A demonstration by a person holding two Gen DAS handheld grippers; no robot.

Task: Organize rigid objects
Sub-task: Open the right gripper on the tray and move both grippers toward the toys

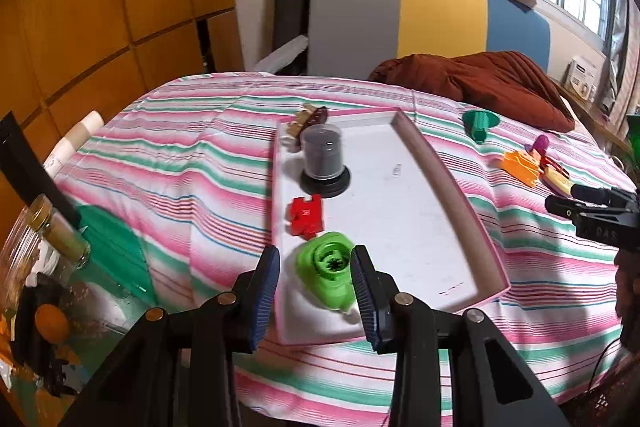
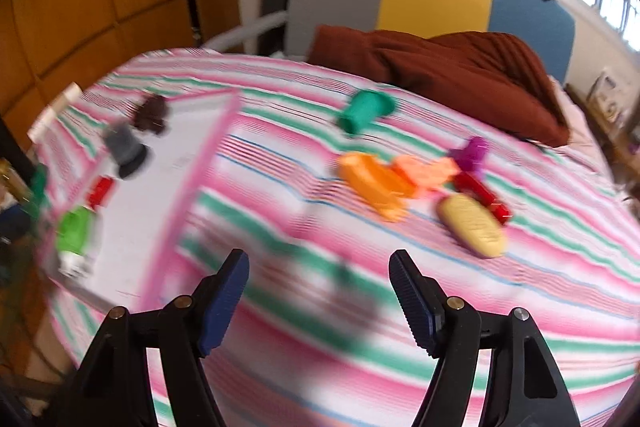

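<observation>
A pink-rimmed white tray (image 1: 404, 211) lies on the striped bed. In it are a lime green part (image 1: 326, 275), a red piece (image 1: 305, 215), a dark jar (image 1: 322, 157) and a brown piece (image 1: 308, 119). My left gripper (image 1: 316, 291) is open, its jaws on either side of the lime green part, which rests on the tray. My right gripper (image 2: 320, 291) is open and empty above the bedspread. Ahead of it lie an orange part (image 2: 372, 183), a yellow oval piece (image 2: 474, 225), a red piece (image 2: 482, 195), a purple piece (image 2: 472, 153) and a teal part (image 2: 366, 111). The right wrist view is blurred.
A brown blanket (image 1: 480, 79) lies at the head of the bed before a grey, yellow and blue headboard (image 1: 424, 15). Wooden cabinets (image 1: 100, 7) stand on the left. A glass jar (image 1: 48, 247) and clutter sit at the bed's left edge.
</observation>
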